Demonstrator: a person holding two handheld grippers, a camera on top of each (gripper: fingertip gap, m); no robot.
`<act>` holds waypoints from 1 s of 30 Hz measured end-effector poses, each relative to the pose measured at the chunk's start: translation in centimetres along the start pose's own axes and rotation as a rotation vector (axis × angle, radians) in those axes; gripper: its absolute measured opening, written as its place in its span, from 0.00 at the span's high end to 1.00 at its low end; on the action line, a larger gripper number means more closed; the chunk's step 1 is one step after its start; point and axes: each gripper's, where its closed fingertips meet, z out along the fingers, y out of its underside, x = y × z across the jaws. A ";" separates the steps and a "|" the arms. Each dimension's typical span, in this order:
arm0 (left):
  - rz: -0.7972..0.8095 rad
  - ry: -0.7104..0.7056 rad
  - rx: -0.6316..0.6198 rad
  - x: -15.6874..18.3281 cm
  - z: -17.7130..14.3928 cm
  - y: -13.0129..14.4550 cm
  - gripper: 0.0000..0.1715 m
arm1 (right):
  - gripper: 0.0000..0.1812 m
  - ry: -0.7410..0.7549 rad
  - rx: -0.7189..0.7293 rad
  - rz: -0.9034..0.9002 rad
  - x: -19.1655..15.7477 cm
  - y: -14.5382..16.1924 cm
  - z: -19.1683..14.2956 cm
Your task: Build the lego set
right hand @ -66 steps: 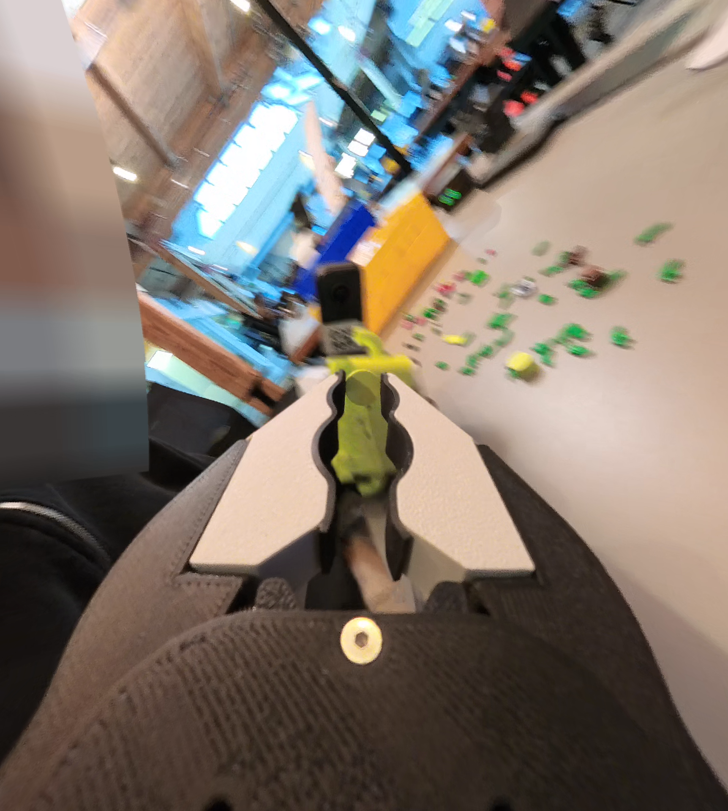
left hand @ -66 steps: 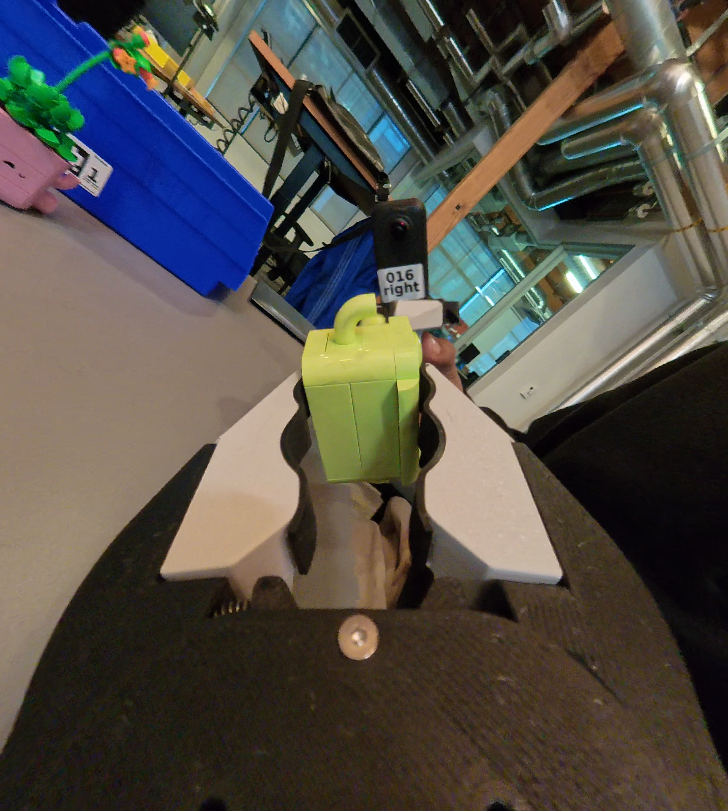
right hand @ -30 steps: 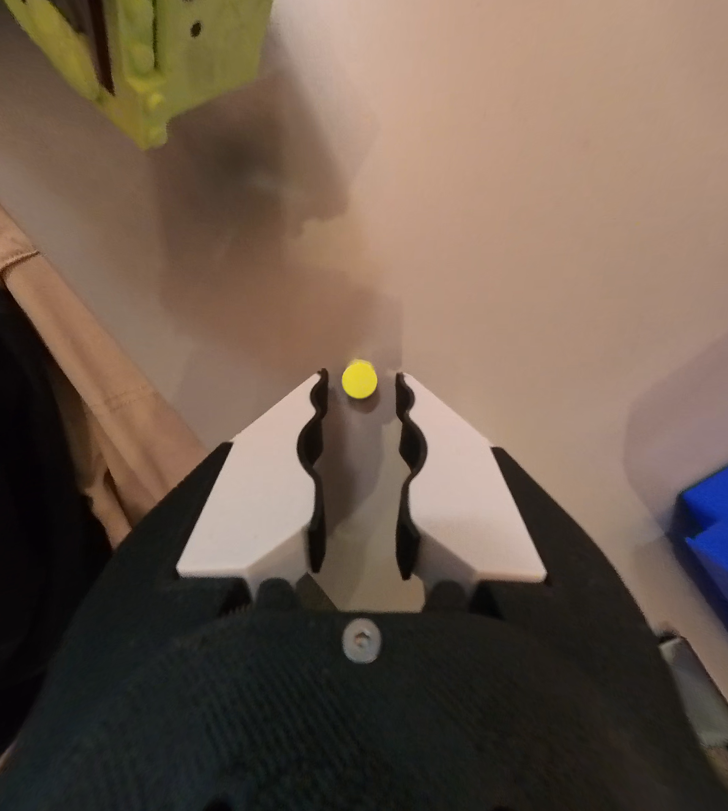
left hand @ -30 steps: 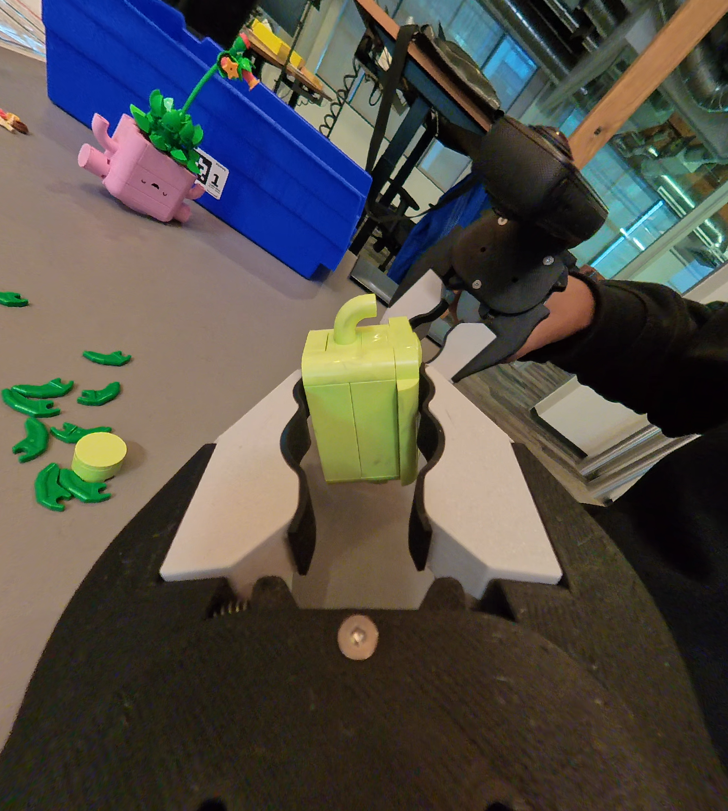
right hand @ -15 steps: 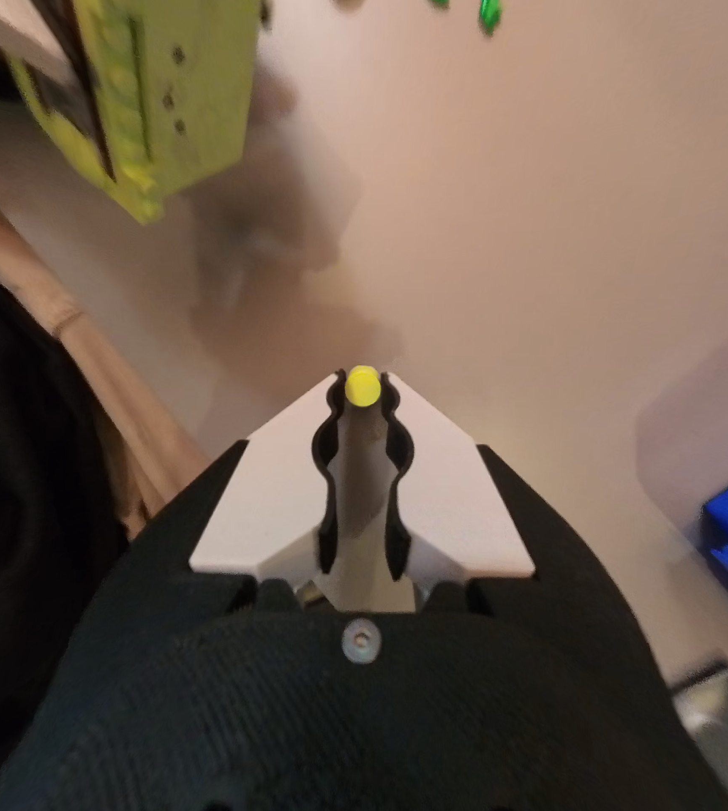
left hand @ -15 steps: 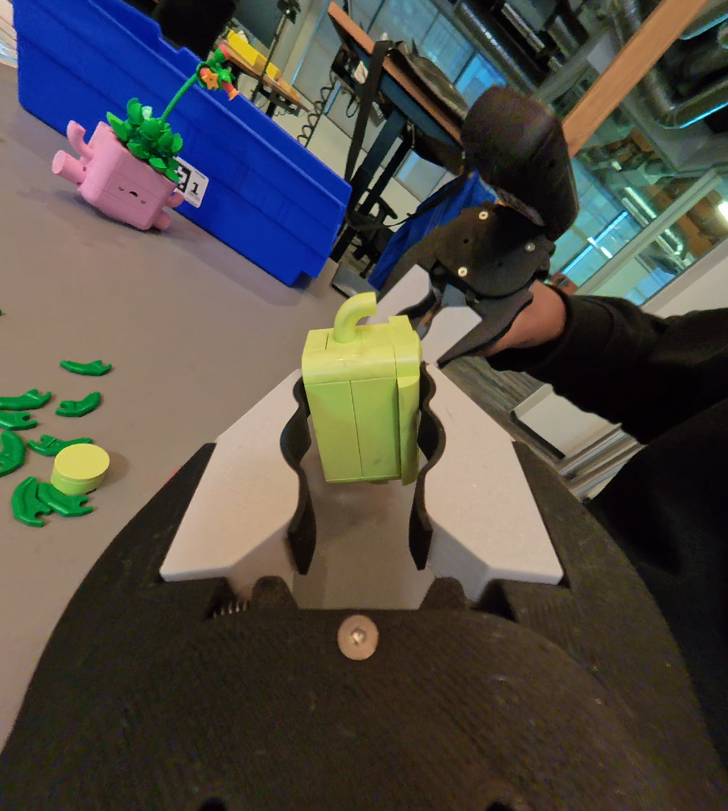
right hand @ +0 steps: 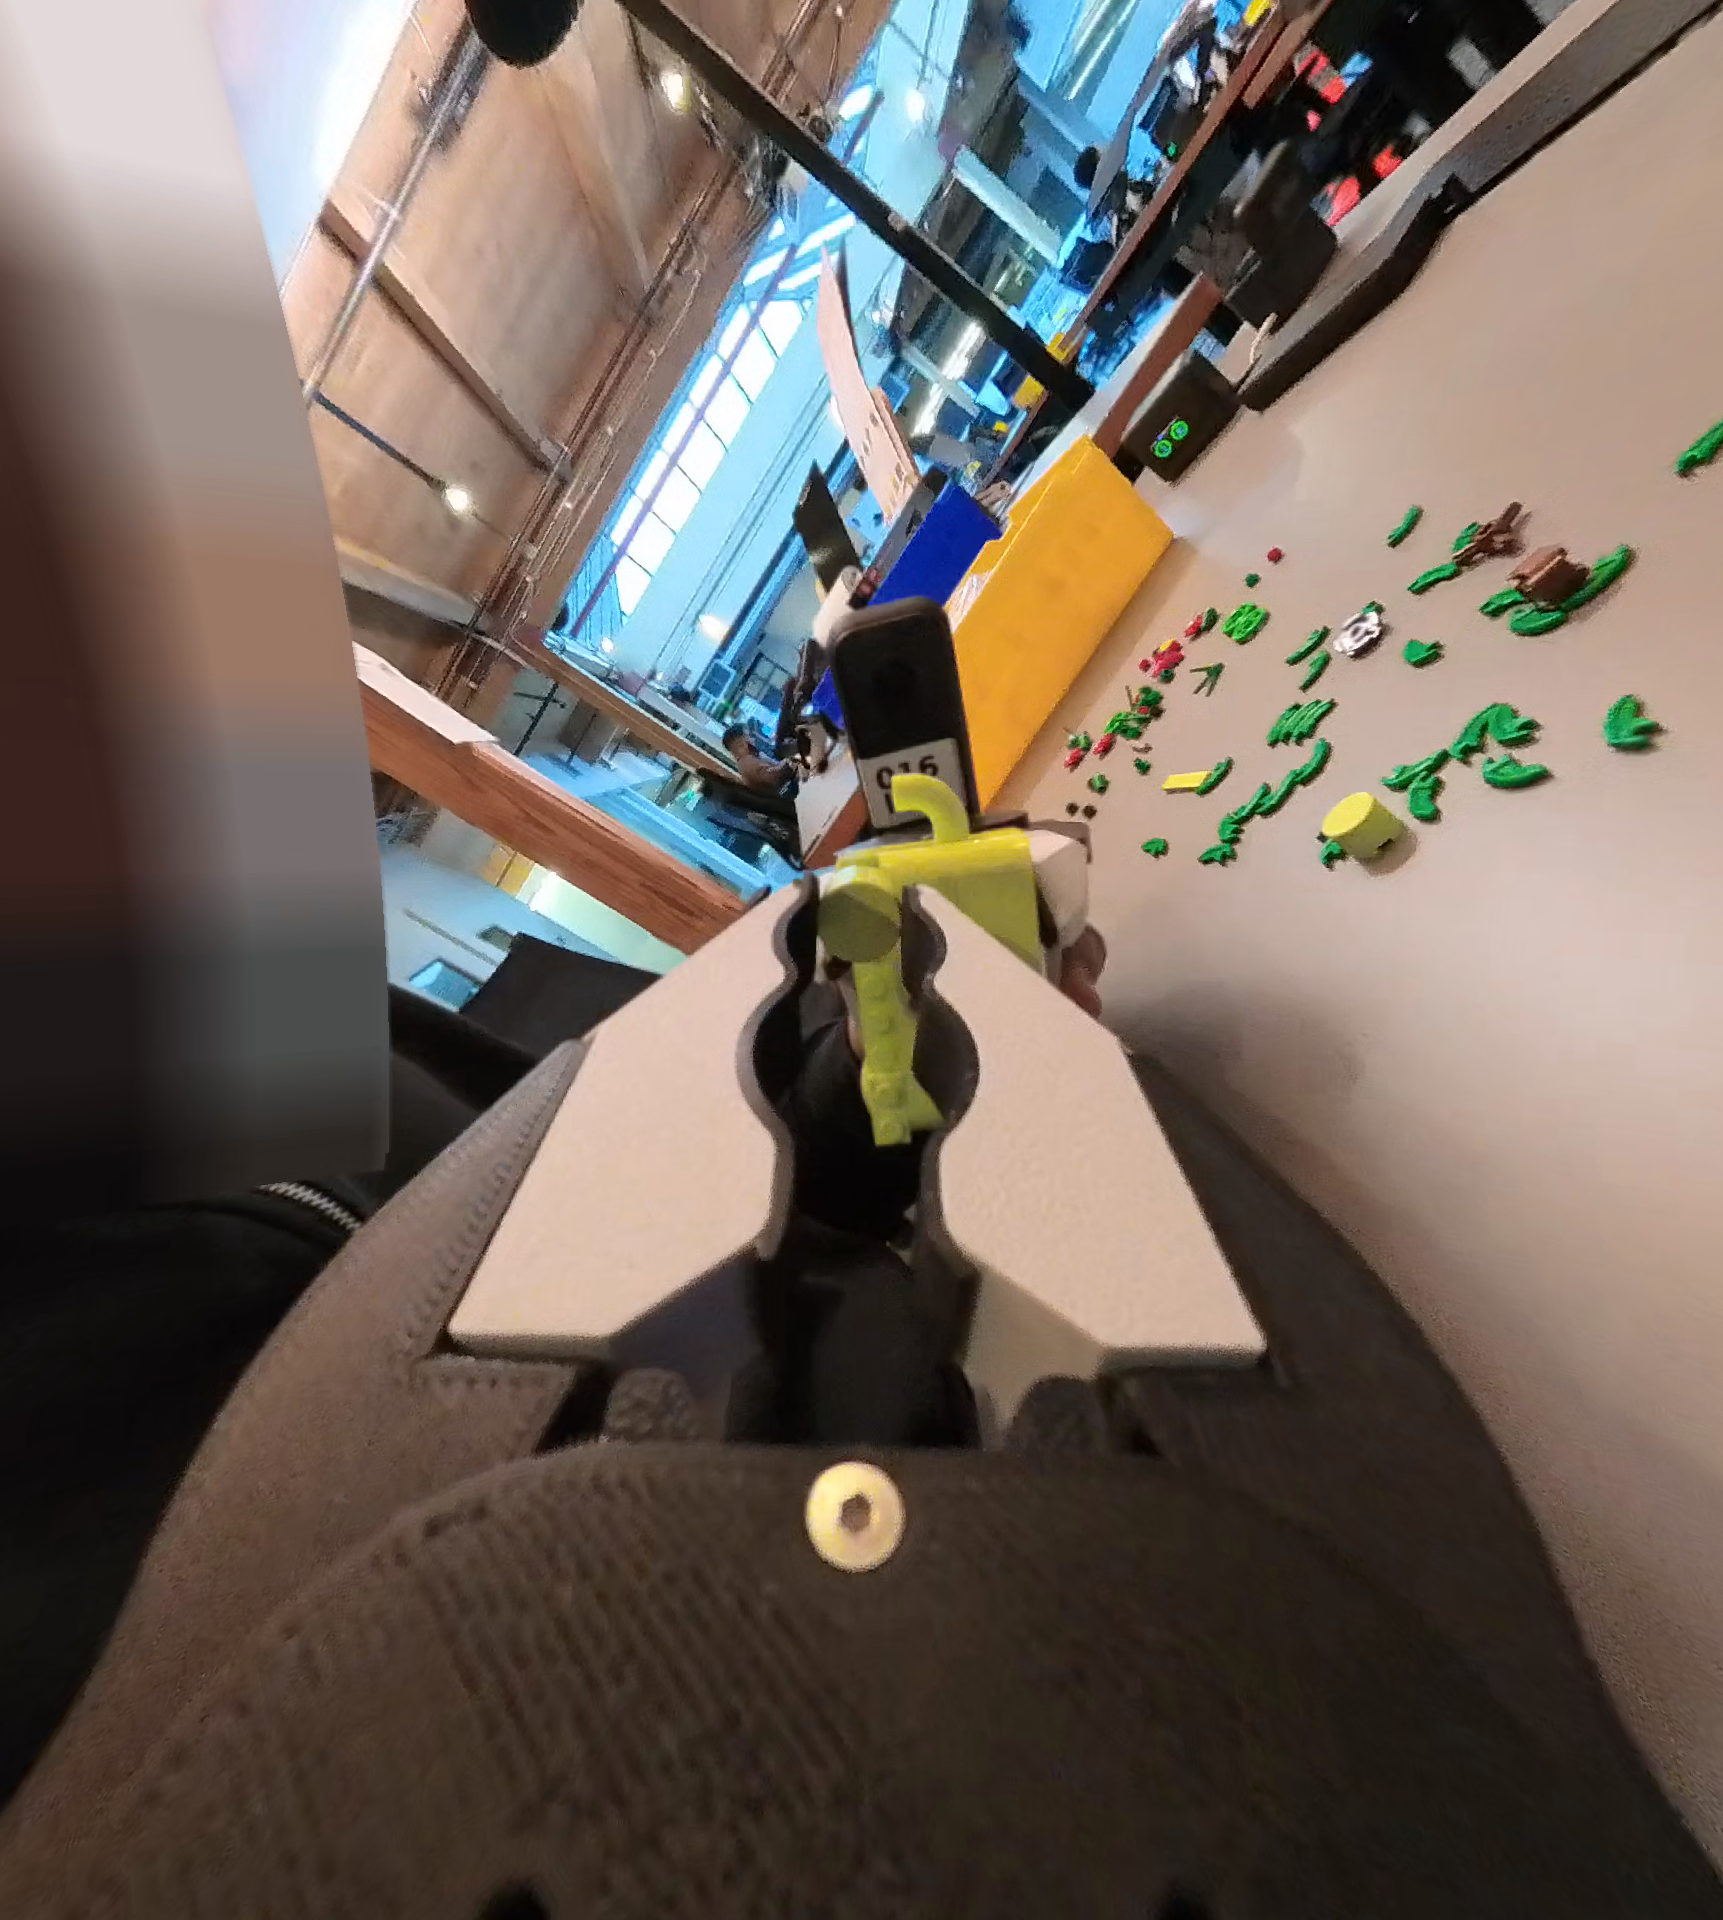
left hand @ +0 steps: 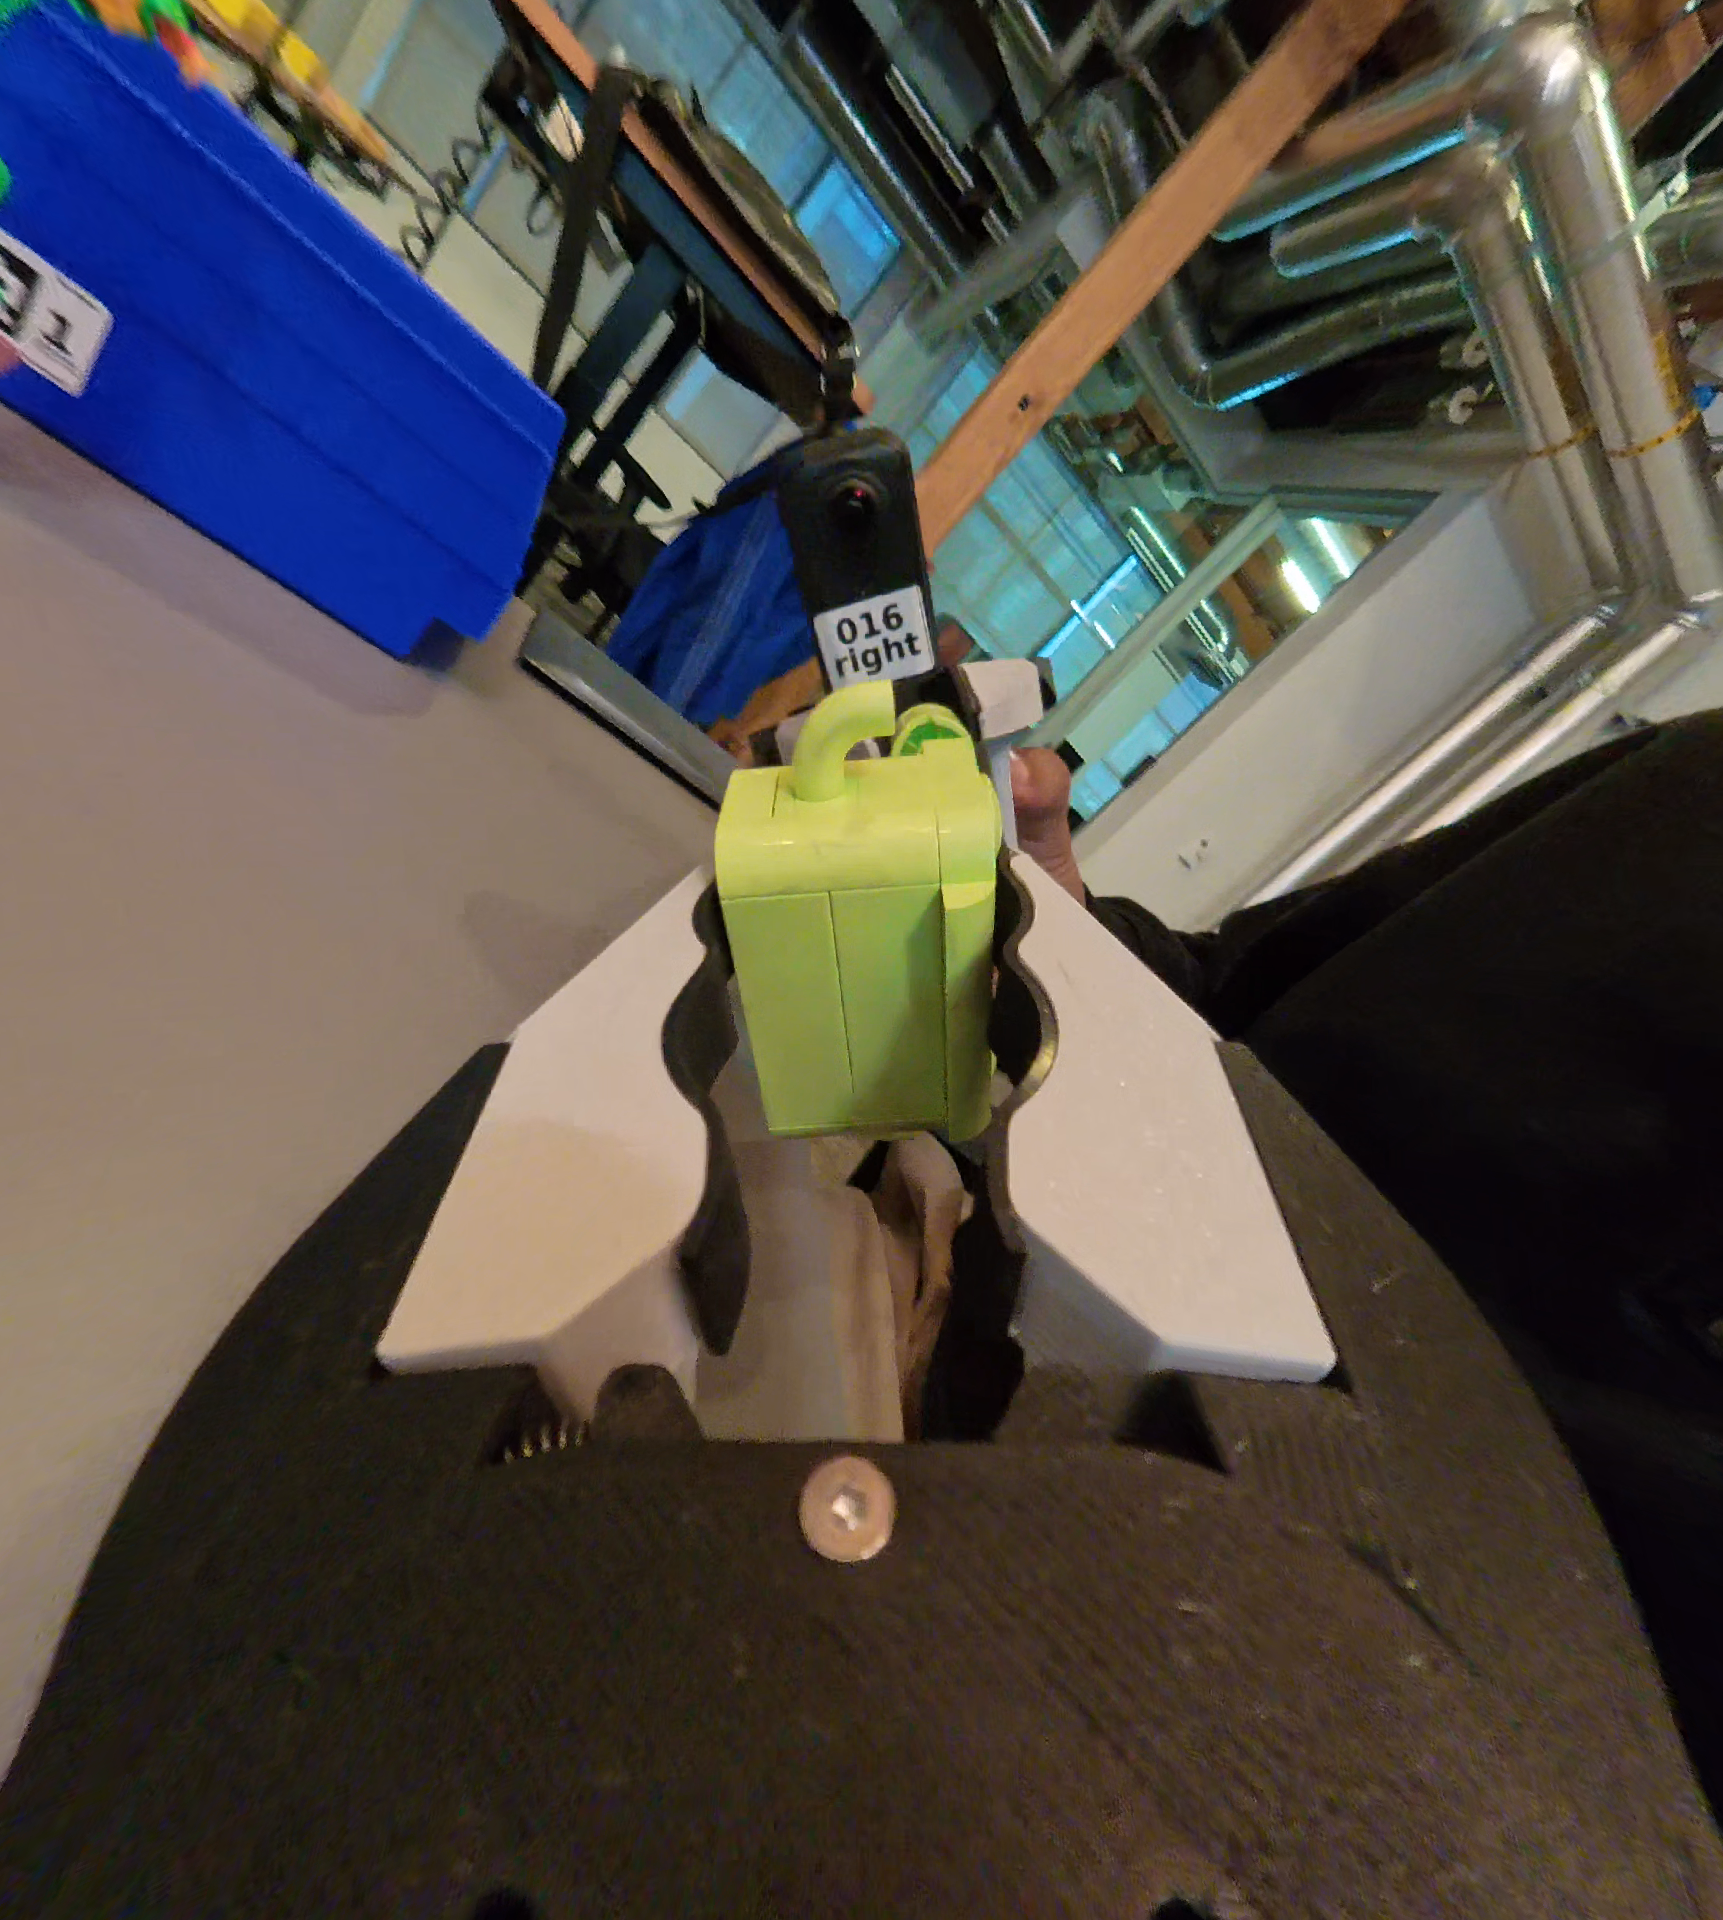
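Both views were bright, lit by daylight from large windows [right hand: 691, 457] and ceiling lamps. Wide-angle distortion bent the pipes [left hand: 1584, 312] and tilted the room. The blue bin [left hand: 244, 343] was motion-smeared at the left edge. The desk [right hand: 1459, 1039] carried only soft shadows, and its far green pieces [right hand: 1501, 748] looked slightly soft.

smooth glossy plastic lime block [left hand: 852, 997], matt grey table [left hand: 213, 935], glossy blue plastic bin [left hand: 244, 353].

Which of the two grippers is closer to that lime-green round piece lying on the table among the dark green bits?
Left. The left gripper, shut on the lime block, is on the side nearer the round piece. The right gripper, pinching a small round piece, is farther.
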 end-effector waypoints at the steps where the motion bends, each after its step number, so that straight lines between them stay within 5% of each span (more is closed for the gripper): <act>1: -0.010 0.015 -0.015 0.1 0.2 0.3 0.72 | 0.92 0.007 0.001 -0.009 0.1 0.1 0.0; 30: -0.175 0.051 -0.089 0.0 0.7 1.3 0.72 | 0.93 0.044 -0.031 -0.018 0.7 1.0 -0.5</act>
